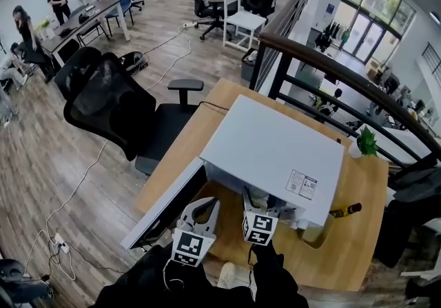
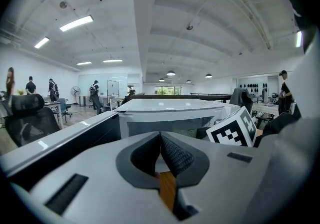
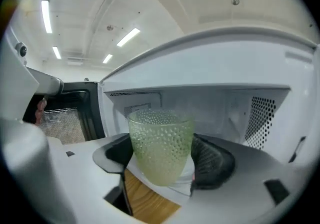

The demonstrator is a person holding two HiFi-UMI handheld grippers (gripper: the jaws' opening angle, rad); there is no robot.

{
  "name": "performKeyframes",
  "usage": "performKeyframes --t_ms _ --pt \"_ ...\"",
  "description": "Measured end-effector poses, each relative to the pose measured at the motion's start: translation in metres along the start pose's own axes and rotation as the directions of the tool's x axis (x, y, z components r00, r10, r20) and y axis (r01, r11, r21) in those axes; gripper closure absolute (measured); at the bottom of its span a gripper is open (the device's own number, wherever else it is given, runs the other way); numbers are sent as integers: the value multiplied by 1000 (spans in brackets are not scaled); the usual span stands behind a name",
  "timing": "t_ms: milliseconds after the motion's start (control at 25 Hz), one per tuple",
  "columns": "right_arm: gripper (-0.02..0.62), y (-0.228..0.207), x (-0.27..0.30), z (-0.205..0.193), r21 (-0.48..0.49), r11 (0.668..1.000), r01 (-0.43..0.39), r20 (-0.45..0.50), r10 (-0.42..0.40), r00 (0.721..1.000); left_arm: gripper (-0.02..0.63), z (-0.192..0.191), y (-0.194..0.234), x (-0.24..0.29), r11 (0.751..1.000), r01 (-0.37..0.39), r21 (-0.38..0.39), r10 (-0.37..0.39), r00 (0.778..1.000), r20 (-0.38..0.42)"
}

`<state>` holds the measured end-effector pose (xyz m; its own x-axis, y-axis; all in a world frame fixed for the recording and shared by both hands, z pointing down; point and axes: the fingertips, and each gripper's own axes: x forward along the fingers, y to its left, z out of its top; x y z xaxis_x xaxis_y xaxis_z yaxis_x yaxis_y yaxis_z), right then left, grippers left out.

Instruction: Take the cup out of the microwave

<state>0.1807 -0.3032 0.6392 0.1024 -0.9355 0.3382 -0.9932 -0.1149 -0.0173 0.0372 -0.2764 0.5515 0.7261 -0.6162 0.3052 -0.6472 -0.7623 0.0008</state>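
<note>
A pale green dimpled glass cup (image 3: 161, 145) stands upright between the pads of my right gripper (image 3: 165, 159), which is shut on it just in front of the open cavity of the white microwave (image 3: 225, 67). Bare wood shows under the cup's base. In the head view my right gripper (image 1: 255, 202) is at the mouth of the microwave (image 1: 272, 151), and the cup is mostly hidden there. My left gripper (image 1: 196, 213) hangs beside the open door (image 1: 165, 207), apart from it. Its pads (image 2: 172, 155) meet with nothing between them.
The microwave sits on a wooden table (image 1: 358, 244), with its door swung out to the left. A black office chair (image 1: 114, 103) stands left of the table. A small plant (image 1: 366, 141) and a dark bottle (image 1: 344, 210) are at the right. A railing (image 1: 331, 65) runs behind.
</note>
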Motion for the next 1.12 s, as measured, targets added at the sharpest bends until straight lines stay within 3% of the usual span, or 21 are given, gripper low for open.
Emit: performKeyframes --t_ms 320,1120 --pt "221 15 -59 -13 -22 999 -40 3 40 999 581 -6 -28 -44 1000 -27 6 27 999 25" --pt "221 35 -193 18 -76 989 -125 56 130 990 581 9 -84 -110 998 -62 19 60 995 81"
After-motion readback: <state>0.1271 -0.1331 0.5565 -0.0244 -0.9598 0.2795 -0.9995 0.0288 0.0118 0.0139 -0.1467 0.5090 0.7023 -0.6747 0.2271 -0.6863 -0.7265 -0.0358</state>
